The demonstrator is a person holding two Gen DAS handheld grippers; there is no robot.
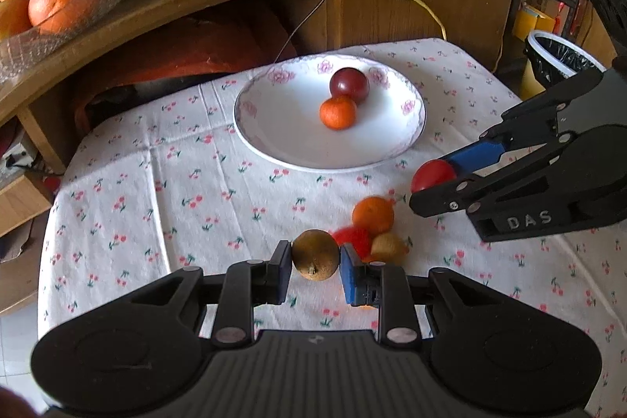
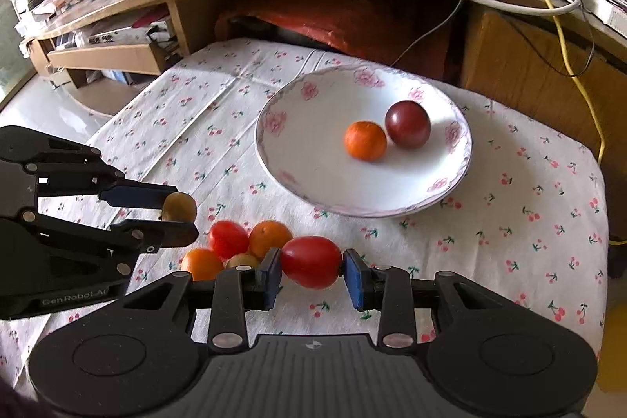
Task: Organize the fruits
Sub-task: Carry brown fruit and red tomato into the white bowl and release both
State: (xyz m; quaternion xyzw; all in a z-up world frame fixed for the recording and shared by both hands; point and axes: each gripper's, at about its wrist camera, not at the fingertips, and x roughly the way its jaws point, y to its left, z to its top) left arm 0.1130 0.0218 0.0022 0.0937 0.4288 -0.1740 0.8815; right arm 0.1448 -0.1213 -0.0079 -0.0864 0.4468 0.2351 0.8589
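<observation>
A brown kiwi-like fruit (image 1: 314, 255) is sitting pinched between the pads of the left gripper (image 1: 315, 269) just above the cherry-print tablecloth (image 1: 156, 190), while the right gripper (image 2: 312, 273) is squeezing a red tomato (image 2: 310, 262) between its blue pads. Just beside both, a loose heap of small fruit is lying on the cloth: an orange (image 2: 269, 237), another red tomato (image 2: 227, 237), a second orange (image 2: 201, 263). Beyond it, the floral plate (image 2: 313, 163) is holding a mandarin (image 2: 365, 140) touching a dark plum (image 2: 407, 124).
</observation>
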